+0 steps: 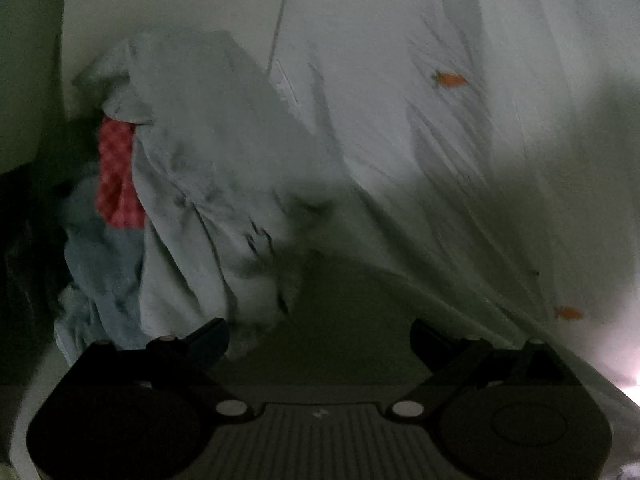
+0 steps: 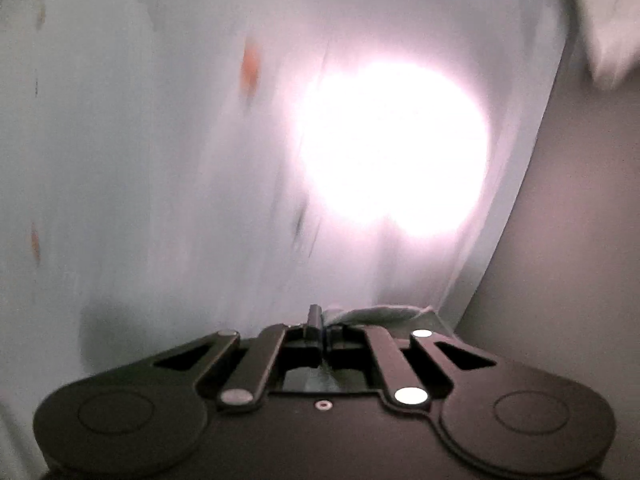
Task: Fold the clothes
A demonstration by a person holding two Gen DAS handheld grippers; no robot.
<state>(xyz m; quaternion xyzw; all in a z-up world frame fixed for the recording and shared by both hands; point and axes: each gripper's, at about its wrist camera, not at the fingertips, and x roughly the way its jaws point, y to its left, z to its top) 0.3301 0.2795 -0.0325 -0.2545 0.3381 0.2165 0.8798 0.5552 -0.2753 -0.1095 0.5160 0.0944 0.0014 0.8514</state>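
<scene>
A pale light-blue garment with small orange marks (image 1: 400, 128) hangs spread across the left wrist view, its lower edge draped just beyond my left gripper (image 1: 320, 340). The left gripper is open and empty, its fingers wide apart. In the right wrist view the same pale garment (image 2: 160, 160) fills the frame, blurred, with a bright light glaring through it. My right gripper (image 2: 318, 320) is shut on a bunched edge of the garment (image 2: 380, 314).
At the left of the left wrist view lies a pile of other clothes: a red checked piece (image 1: 118, 172) and a blue cloth (image 1: 100, 272). A grey surface (image 2: 568, 280) shows at the right of the right wrist view.
</scene>
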